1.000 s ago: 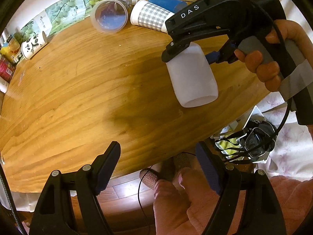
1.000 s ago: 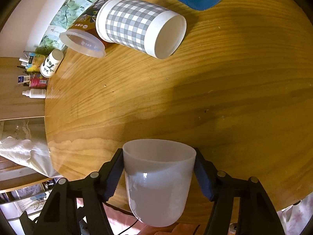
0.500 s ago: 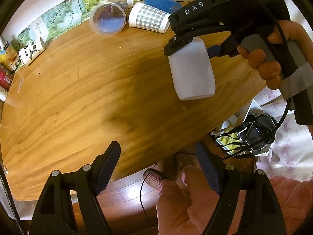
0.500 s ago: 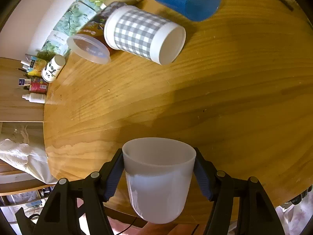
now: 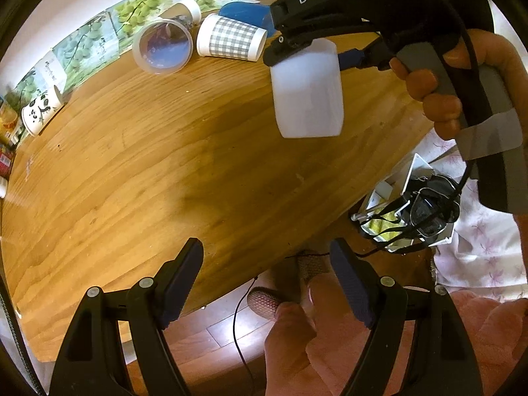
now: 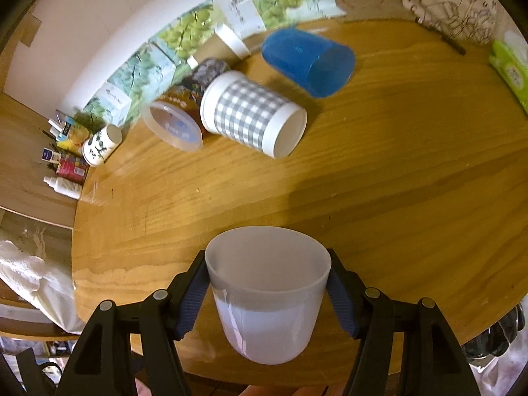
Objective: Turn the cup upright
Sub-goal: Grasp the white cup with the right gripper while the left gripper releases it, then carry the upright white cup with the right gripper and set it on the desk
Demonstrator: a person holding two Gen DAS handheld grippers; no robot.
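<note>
My right gripper (image 6: 268,293) is shut on a frosted white cup (image 6: 268,300), gripping it near the rim, mouth up, above the wooden table (image 6: 379,178). In the left wrist view the same cup (image 5: 307,90) hangs upright from the right gripper (image 5: 307,49), its base a little above the table near the right edge. My left gripper (image 5: 265,279) is open and empty, over the table's front edge (image 5: 250,270).
Several cups lie on their sides at the back: a grey checked cup (image 6: 252,114), a blue cup (image 6: 308,61), a clear plastic cup (image 6: 173,127), a paper cup (image 6: 231,41). A panda mug (image 6: 100,145) and small bottles (image 6: 64,186) are at the left. A wire basket (image 5: 409,211) stands below the table.
The right gripper has tilted the white cup to upright and lifted the view toward the back wall. The left gripper has pulled back a little.
</note>
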